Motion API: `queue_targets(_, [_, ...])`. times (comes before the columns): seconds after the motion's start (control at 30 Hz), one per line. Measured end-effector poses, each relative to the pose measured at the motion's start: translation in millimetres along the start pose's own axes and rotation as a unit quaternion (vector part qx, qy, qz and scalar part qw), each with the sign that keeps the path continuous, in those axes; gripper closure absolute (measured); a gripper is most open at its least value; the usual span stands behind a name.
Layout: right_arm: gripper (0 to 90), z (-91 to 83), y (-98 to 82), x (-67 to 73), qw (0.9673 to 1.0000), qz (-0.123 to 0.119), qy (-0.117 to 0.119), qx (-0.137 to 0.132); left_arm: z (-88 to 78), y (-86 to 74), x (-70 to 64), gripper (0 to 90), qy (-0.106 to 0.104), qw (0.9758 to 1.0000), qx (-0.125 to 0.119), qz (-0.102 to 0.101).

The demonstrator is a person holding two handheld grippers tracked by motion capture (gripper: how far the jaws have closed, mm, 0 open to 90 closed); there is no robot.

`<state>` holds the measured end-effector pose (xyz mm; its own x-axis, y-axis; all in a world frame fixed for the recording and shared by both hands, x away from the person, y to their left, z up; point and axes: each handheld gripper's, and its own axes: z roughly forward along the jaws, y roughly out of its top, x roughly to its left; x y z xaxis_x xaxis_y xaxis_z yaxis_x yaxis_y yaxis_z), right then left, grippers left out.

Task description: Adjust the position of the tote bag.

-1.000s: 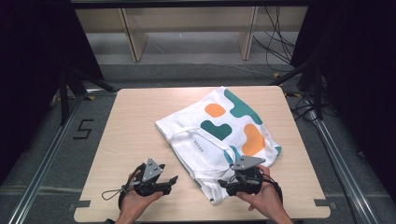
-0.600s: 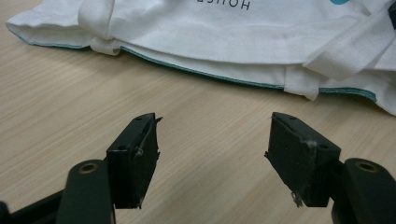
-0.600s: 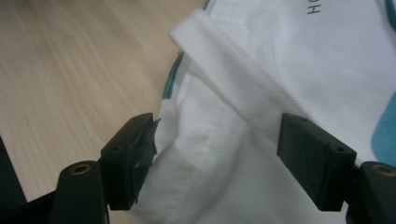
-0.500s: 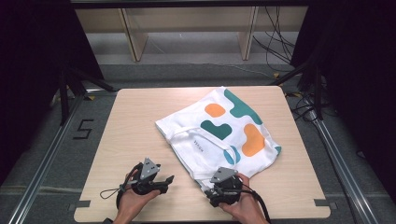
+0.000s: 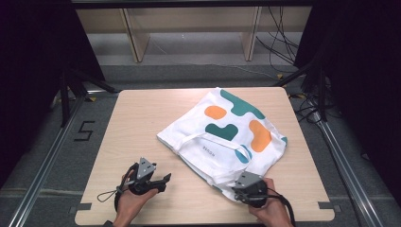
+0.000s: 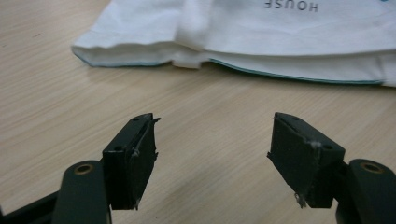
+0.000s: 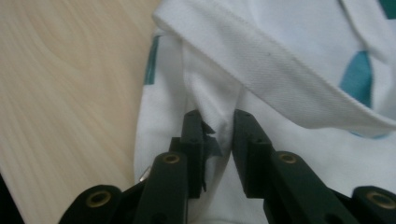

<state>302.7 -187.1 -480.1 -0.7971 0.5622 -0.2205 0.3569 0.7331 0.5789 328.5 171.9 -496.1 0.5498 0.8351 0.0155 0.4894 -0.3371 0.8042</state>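
wooden table (image 5: 142, 123): right claw (image 7: 218, 135) pinching tote bag (image 5: 227, 130), left claw (image 6: 212, 149) spread.

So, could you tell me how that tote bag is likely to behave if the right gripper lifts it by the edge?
The tote bag will probably sag: its cloth already bunches between the right gripper fingers. It looks light, lying flat and thin. Its loose handle may dangle.

You have one white tote bag (image 5: 227, 137) on one wooden tabletop (image 5: 137, 118). The bag carries two orange patches and several teal ones. You hold two hand-held grippers: left hand-held gripper (image 5: 163, 182), right hand-held gripper (image 5: 235, 193).
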Motion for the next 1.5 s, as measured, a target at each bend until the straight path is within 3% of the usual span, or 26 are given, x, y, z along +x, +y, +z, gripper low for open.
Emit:
queue_targets(0.03, [77.8,-5.6,-4.8,-3.3,0.9999,0.011,-0.009,-0.007,0.3,1.5,1.5,30.8,0.005,0.9999,0.009,0.006])
queue_targets(0.07, [79.4,-11.7,-10.4,-10.4,0.9996,0.012,-0.02,-0.013,1.7,3.0,2.8,30.9,0.017,0.9997,0.002,0.015])
queue_targets(0.13, [82.4,-24.0,-21.3,-24.3,0.9983,0.031,-0.042,-0.024,3.4,6.0,6.1,30.9,0.034,0.9994,0.008,0.007])
queue_targets(0.17, [83.5,-28.5,-26.3,-32.1,0.998,0.029,-0.049,-0.029,6.3,6.8,6.4,30.9,0.037,0.9993,-0.002,-0.006])
queue_targets(0.23, [84.7,-34.8,-35.6,-45.3,0.9963,0.041,-0.068,-0.033,11.2,8.3,9.9,31.0,0.05,0.9987,0.003,0.006])
queue_targets(0.37, [84.7,-41.2,-48.9,-69.3,0.9928,0.062,-0.093,-0.043,27.5,10.8,9.7,31.8,0.051,0.9978,0.034,0.023])
queue_targets(0.47, [84.6,-43.8,-54.0,-78.9,0.9907,0.073,-0.104,-0.049,40.4,15.7,2.6,32.3,0.052,0.997,0.039,0.042])
queue_targets(0.6, [84.6,-43.7,-57.1,-84.3,0.9902,0.078,-0.104,-0.052,50.4,19.8,-3.1,32.5,0.045,0.9968,0.04,0.052])
queue_targets(0.63, [84.6,-43.9,-56.5,-83.5,0.9893,0.09,-0.103,-0.053,52.2,20.6,-4.3,32.7,0.044,0.9967,0.042,0.054])
queue_targets(0.67, [84.6,-44.2,-56.2,-83.9,0.9896,0.088,-0.102,-0.05,54.6,20.7,-6.4,32.5,0.04,0.9973,0.042,0.046])
queue_targets(0.7, [84.6,-43.7,-55.7,-86.2,0.9898,0.077,-0.107,-0.054,55.6,22.0,-6.5,32.5,0.041,0.9965,0.046,0.056])
queue_targets(0.77, [84.6,-43.4,-54.5,-87.5,0.9891,0.081,-0.109,-0.056,58.7,22.0,-10.0,31.9,0.033,0.9974,0.042,0.049])
queue_targets(0.83, [84.6,-45.2,-54.3,-91.2,0.9881,0.085,-0.114,-0.057,55.5,22.7,-14.2,31.2,0.031,0.9962,0.045,0.068])
queue_targets(0.97, [84.6,-46.2,-58.3,-98.7,0.9862,0.097,-0.119,-0.062,47.6,20.0,-21.5,27.8,0.014,0.9954,0.051,0.08])
queue_targets(1.03, [84.5,-46.0,-59.7,-100.1,0.9853,0.106,-0.117,-0.065,49.1,20.2,-21.5,28.0,0.02,0.9943,0.054,0.09])
queue_targets(1.07, [84.5,-45.8,-59.7,-100.1,0.9855,0.109,-0.112,-0.066,52.4,20.6,-21.8,28.8,0.024,0.9951,0.057,0.077])
queue_targets(1.1, [84.5,-45.8,-59.4,-100.2,0.9861,0.106,-0.11,-0.065,55.6,22.3,-20.6,29.9,0.032,0.9948,0.057,0.078])
queue_targets(1.17, [84.5,-47.2,-59.1,-98.9,0.9848,0.105,-0.121,-0.067,61.8,24.5,-19.2,30.6,0.032,0.9961,0.051,0.065])
queue_targets(1.27, [84.4,-47.2,-60.1,-100.4,0.9854,0.101,-0.118,-0.069,66.3,27.1,-18.2,31.7,0.043,0.9952,0.046,0.074])
queue_targets(1.3, [84.4,-46.7,-60.2,-98.9,0.9844,0.116,-0.114,-0.066,69.1,28.0,-19.2,31.5,0.045,0.9956,0.044,0.069])
queue_targets(1.33, [84.1,-45.7,-60.8,-100.0,0.9847,0.112,-0.115,-0.068,72.7,29.8,-18.9,30.8,0.047,0.9949,0.04,0.079])
queue_targets(1.37, [83.4,-45.1,-61.2,-99.4,0.9842,0.117,-0.114,-0.068,76.5,31.5,-20.4,29.4,0.047,0.9956,0.041,0.07])
queue_targets(1.43, [80.9,-43.7,-62.8,-99.0,0.9846,0.119,-0.11,-0.065,82.0,36.8,-21.3,31.0,0.048,0.9949,0.037,0.081])
queue_targets(1.47, [78.2,-43.1,-63.4,-98.2,0.9842,0.121,-0.112,-0.064,84.7,38.7,-23.1,33.0,0.046,0.9954,0.034,0.077])
queue_targets(1.5, [74.4,-42.4,-64.5,-95.9,0.9849,0.127,-0.104,-0.053,86.2,40.8,-22.8,37.1,0.046,0.9939,0.03,0.095])
